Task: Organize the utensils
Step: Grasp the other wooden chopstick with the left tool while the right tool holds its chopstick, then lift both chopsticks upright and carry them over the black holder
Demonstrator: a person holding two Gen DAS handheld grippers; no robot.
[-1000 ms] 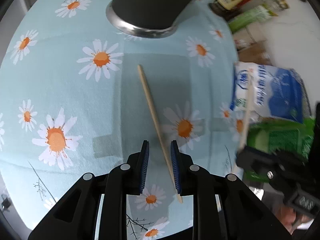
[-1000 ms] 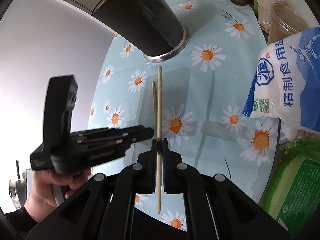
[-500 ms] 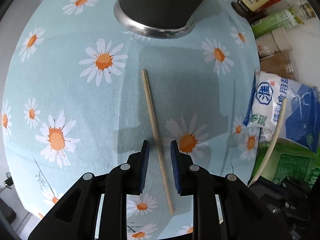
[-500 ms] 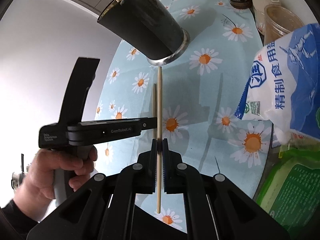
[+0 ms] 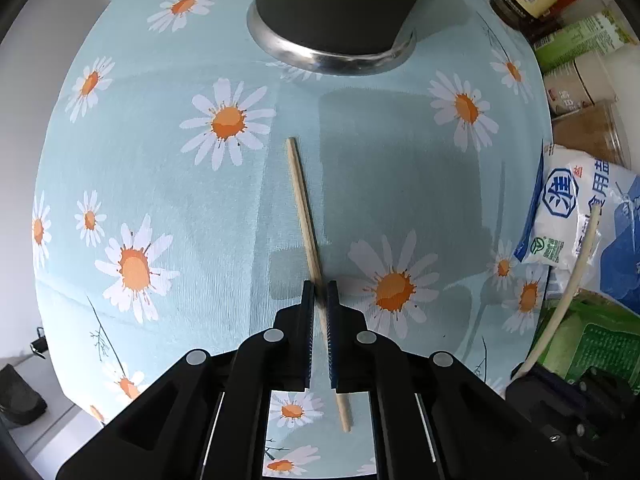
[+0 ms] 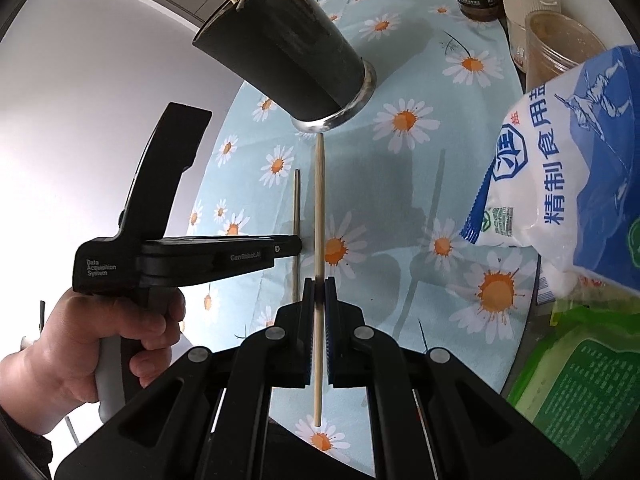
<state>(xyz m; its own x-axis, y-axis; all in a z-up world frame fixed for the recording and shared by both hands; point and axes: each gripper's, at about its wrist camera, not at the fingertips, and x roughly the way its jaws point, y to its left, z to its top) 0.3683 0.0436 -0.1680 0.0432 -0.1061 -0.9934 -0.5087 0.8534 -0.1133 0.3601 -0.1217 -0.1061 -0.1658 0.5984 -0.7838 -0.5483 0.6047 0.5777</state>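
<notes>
Left wrist view: left gripper (image 5: 319,292) pinching chopstick on cloth (image 5: 303,208), lying toward 12 o'clock, short of the dark holder (image 5: 332,4).

Right wrist view: right gripper (image 6: 319,292) pressed on second chopstick (image 6: 319,216), raised, tip at 12 o'clock near holder base; left gripper at 9 o'clock.

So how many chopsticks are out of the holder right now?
2. One chopstick lies on the daisy tablecloth, pinched by the left gripper. The other is held off the cloth in the right gripper. More stick ends poke from the dark holder.
</notes>
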